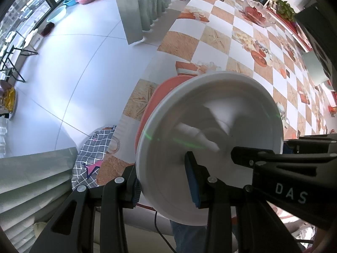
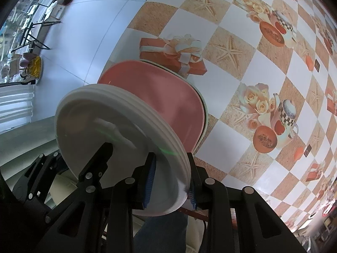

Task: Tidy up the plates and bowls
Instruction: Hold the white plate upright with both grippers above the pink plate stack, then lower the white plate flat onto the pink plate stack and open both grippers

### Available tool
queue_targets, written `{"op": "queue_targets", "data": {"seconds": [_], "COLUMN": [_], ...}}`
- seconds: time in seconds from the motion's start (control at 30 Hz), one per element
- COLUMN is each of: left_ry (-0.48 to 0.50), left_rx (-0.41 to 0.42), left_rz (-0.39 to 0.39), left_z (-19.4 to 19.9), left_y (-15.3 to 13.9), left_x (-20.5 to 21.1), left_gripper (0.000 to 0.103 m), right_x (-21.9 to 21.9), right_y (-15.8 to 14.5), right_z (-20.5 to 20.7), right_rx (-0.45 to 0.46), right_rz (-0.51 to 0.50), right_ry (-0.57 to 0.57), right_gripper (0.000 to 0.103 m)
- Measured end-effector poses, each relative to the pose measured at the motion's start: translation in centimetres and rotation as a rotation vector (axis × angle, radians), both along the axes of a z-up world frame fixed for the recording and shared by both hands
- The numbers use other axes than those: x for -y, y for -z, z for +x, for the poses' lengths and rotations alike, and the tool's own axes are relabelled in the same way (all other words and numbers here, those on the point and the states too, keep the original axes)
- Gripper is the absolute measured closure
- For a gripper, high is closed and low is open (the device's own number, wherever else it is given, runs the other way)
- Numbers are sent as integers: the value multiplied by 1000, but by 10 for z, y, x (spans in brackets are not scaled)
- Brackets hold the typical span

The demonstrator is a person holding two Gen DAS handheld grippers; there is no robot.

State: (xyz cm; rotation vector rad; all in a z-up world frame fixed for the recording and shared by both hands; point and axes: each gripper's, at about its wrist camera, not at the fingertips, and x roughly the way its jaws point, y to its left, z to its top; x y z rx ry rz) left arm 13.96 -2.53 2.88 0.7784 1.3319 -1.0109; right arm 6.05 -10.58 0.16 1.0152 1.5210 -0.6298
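We grip the white plate stack [image 2: 118, 130] by its rim, both the left gripper [image 1: 166, 181] and right gripper [image 2: 171, 181] clenched on it, tilted just above the pink plate [image 2: 160, 97] on the table [image 2: 242, 31].

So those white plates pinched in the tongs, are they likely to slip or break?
Probably stiff: the white plates keep their shape though held only by the rim. Possibly slippery: the glossy top face mirrors the tongs, and the right tongs and left tongs each clamp just an edge. Several stacked rims suggest real weight, and likely breakage if dropped.
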Motion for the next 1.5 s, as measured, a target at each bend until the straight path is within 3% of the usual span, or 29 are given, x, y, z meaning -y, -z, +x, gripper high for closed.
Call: {"op": "queue_targets", "data": {"seconds": [0.6,0.67,0.77,0.83,0.87,1.03,1.1,1.5], "left_ry": [27,28,28,29,24,6,-1,4], "left_rx": [19,34,80,99,101,95,89,132], "left_rz": [4,-3,-21,-26,-32,-34,-21,-84], "left_z": [-2,-3,-4,-5,-4,-3,-1,4], "left_y": [5,3,-2,-5,-6,-9,-7,-46], "left_x": [4,5,6,6,7,7,7,2], "left_gripper": [62,50,41,34,30,19,19,19], "right_x": [3,5,9,11,13,15,16,8], "right_y": [4,0,-7,-11,-14,-27,-35,-93], "right_z": [-2,-4,-8,-12,-14,-22,-24,-29], "right_rx": [14,14,18,20,25,31,30,75], "right_rz": [16,4,-12,-26,-39,-73,-111,-266], "right_ry": [-6,-8,-11,-12,-13,-30,-40,-85], "right_gripper": [73,73,72,53,38,34,10,8]}}
